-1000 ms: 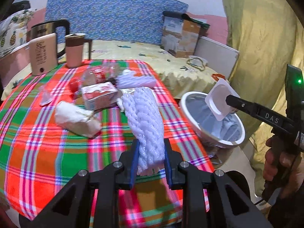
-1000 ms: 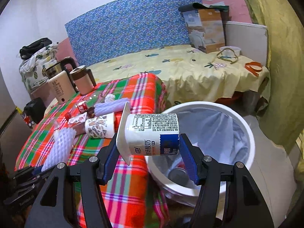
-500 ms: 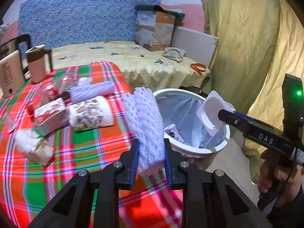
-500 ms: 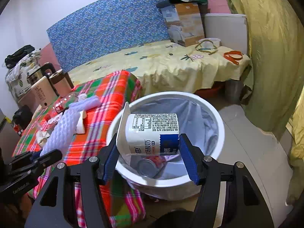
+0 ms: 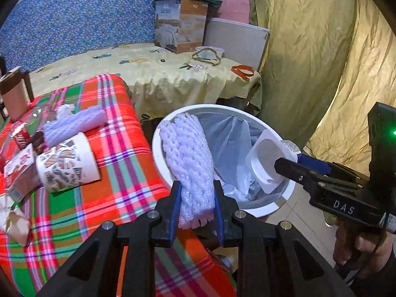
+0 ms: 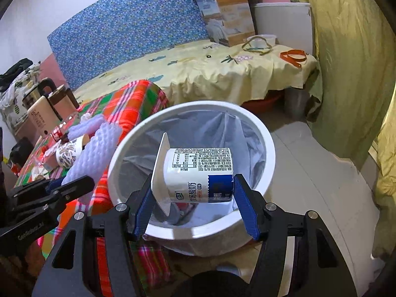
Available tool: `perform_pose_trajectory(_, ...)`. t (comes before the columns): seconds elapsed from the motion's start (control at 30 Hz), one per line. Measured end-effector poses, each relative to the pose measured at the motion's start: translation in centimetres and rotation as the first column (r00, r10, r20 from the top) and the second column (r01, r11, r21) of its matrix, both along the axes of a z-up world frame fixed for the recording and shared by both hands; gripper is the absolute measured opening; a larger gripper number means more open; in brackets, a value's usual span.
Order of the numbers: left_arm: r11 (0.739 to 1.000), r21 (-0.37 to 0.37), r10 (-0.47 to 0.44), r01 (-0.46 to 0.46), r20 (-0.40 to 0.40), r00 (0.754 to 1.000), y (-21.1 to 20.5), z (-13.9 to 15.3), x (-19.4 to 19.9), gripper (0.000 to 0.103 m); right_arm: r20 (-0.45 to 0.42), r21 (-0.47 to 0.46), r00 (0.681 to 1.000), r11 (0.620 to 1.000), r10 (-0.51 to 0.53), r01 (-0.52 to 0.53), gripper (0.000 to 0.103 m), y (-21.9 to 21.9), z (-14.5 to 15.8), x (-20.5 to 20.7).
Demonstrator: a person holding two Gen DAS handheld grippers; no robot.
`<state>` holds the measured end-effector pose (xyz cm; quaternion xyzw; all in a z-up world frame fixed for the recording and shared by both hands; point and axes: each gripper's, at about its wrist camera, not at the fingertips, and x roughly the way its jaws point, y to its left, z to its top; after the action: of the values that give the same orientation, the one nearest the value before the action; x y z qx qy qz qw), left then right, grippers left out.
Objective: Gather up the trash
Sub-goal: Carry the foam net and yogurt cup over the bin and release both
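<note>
The left gripper (image 5: 195, 204) is clenching a white foam net (image 5: 188, 153) between its blue fingers (image 5: 175, 205), and the net's far end is reaching over the near rim of the white bin (image 6: 268, 146), which is standing on the floor just beside the worktop (image 5: 118, 148). The right gripper (image 6: 195, 206) is grasping a yogurt cup (image 6: 200, 175) lying on its side (mouth turned to the left in the right wrist view), and is holding it above the open, bag-lined bin. More trash is lying on the plaid-covered worktop: a printed paper cup (image 5: 66, 163), a second foam net (image 5: 74, 123), a small carton (image 5: 17, 170) and a crumpled paper wad (image 5: 12, 220). A hand (image 5: 361, 245) is gripping the right gripper's handle.
</note>
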<state>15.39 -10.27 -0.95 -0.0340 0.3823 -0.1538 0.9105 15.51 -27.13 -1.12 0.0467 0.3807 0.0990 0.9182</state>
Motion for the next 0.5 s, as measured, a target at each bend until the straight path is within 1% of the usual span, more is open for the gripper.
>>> perform_pose_trajectory(0.23,0.999,0.002,-0.038,0.038,-0.015,0.999,-1.4,-0.4,1.3,0.026,-0.051,-0.016,0.999,1.000,0.007,-0.008,0.063,-0.3,-0.9,0.5)
perform_pose_trajectory(0.33,0.999,-0.001,-0.046,0.046,-0.019,0.999,-1.8,-0.5,1.8,0.027,-0.059,-0.024,0.998,1.000,0.007,-0.009,0.064,-0.4,-1.0,0.6)
perform_pose_trajectory(0.37,0.999,-0.005,-0.048,0.048,-0.017,0.999,-1.8,-0.5,1.9,0.028,-0.057,-0.023,0.998,1.000,0.006,-0.007,0.064,-0.4,-1.1,0.5)
perform_pose_trajectory(0.43,0.999,-0.017,-0.050,0.049,-0.014,0.999,-1.7,-0.4,2.0,0.035,-0.053,-0.021,0.999,1.000,0.003,-0.005,0.065,-0.5,-1.0,0.5)
perform_pose_trajectory(0.47,0.999,-0.021,-0.047,0.047,-0.011,0.999,-1.6,-0.4,2.1,0.041,-0.051,-0.020,0.999,1.000,0.001,-0.002,0.066,-0.6,-1.0,0.5)
perform_pose_trajectory(0.5,0.999,-0.025,-0.044,0.043,-0.008,0.999,-1.5,-0.4,2.1,0.042,-0.048,-0.018,0.999,1.000,-0.002,0.001,0.067,-0.7,-0.9,0.4)
